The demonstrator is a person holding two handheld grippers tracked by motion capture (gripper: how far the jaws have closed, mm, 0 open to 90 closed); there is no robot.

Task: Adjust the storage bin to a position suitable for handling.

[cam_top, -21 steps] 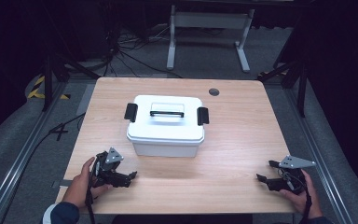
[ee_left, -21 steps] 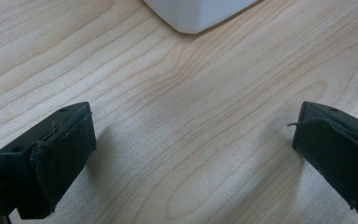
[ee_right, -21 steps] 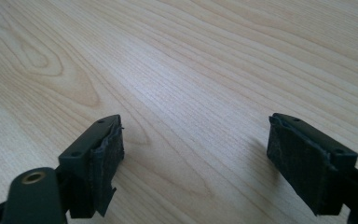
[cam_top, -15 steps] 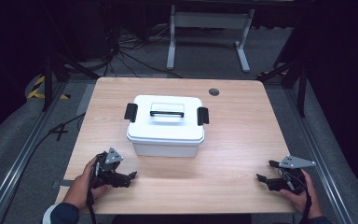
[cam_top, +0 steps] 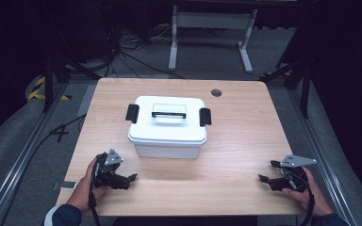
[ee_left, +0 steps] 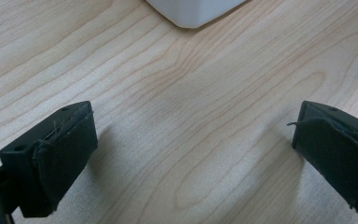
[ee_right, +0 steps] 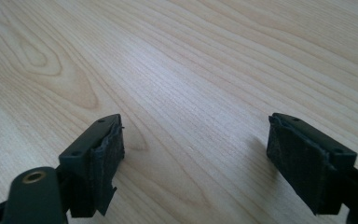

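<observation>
**White box waits at table's centre, grippers wide open**

A white lidded box (cam_top: 167, 127) with black side latches (cam_top: 132, 113) and a black handle (cam_top: 168, 114) sits mid-table on the wooden table (cam_top: 245, 136). The left gripper (cam_top: 128, 180) rests near the front left edge, just short of the box, jaws spread wide and empty. The right gripper (cam_top: 264, 180) lies at the front right, well apart from the box, jaws likewise wide and holding nothing.

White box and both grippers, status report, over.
Left gripper open, right gripper open, both low over table. White box centred, lid latched, untouched. Nothing in the way.
</observation>
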